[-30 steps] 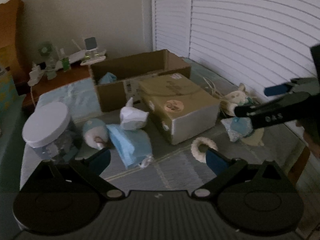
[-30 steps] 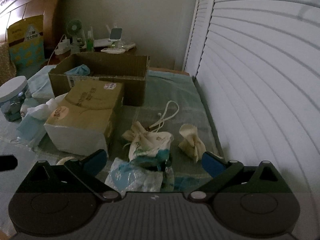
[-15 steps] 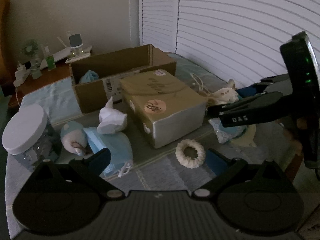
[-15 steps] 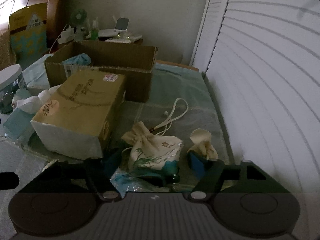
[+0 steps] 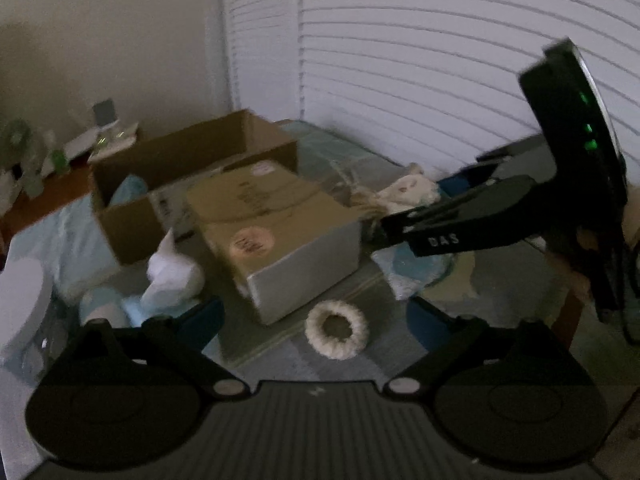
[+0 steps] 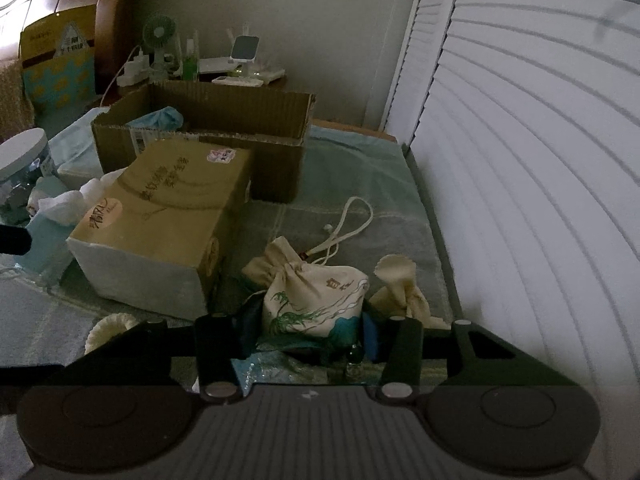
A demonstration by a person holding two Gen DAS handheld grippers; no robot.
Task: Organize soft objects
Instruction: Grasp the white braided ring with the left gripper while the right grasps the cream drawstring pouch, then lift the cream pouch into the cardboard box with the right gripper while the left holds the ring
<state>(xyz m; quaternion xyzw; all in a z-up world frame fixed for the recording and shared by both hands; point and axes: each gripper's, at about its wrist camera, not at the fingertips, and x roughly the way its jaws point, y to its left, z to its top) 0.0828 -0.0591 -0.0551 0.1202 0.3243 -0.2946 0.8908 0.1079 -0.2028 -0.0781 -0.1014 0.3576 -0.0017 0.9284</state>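
My right gripper (image 6: 310, 330) is shut on a cream drawstring pouch (image 6: 316, 300) with a green and blue print, which rests on the green cloth. In the left wrist view the right gripper (image 5: 400, 216) reaches in from the right, by the pouch (image 5: 408, 190). My left gripper (image 5: 316, 316) is open and empty, above a white woven ring (image 5: 337, 330). An open cardboard box (image 6: 208, 120) holds a light blue soft item (image 6: 160, 118). A white soft item (image 5: 172, 276) lies at the left.
A closed tan box (image 6: 160, 220) stands in front of the open box. A second cream pouch (image 6: 400, 288) lies to the right, near the shuttered wall (image 6: 520, 160). A clear jar with a white lid (image 6: 20, 160) stands at the left. A crinkly blue packet (image 5: 416, 272) lies under the right gripper.
My right gripper moved forward and closed on the printed pouch. My left gripper swung right and nearer, and the woven ring now lies between its fingers' line of view.
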